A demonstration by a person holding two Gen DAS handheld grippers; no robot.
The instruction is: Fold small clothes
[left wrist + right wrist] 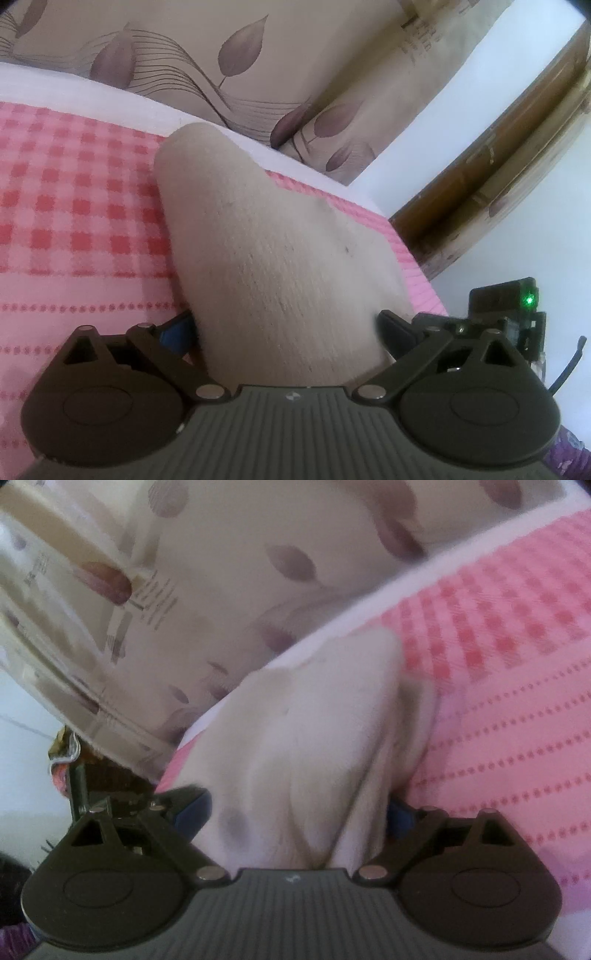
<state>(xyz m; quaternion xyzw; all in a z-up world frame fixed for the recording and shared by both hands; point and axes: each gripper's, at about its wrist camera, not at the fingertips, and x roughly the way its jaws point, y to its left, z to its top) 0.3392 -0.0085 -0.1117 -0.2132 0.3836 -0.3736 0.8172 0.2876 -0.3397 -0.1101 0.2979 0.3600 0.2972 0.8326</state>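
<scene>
Between the jaws of the left gripper [284, 328]: a cream, ribbed knitted cloth [258, 240], small and rounded at its far end. Stretched forward from the jaws and lay on a pink and red checked bed cover [74, 184]. Filled the whole gap from one side to the other, and hid the fingertips. Stood wide apart, those jaws, with only a blue pad [177, 330] showing at the left of the cloth and a black finger at its right. Showed no clamping on the knit.

Ahead of the left jaws, past the cloth's rounded end: a white strip of sheet [92, 88], then a beige curtain printed with grey-purple leaves and thin curved lines [240, 55]. Off to the right of the jaws: a white wall and a brown wooden frame [517, 147]. Close by the right finger: a black box with a small green light [530, 300].

Between the jaws of the right gripper [299, 805]: the same cream cloth [314, 720], blurred, gathered into long folds that ran down towards the jaws. Stood wide apart as well, with blue pads just visible at either side of the fabric. Could not tell whether those pads pressed on the cloth or merely flanked it. To the right of these jaws: the pink bed cover [498, 664], checked further off and dotted in rows nearer by. To the left and ahead: the leaf-printed curtain [240, 554].
</scene>
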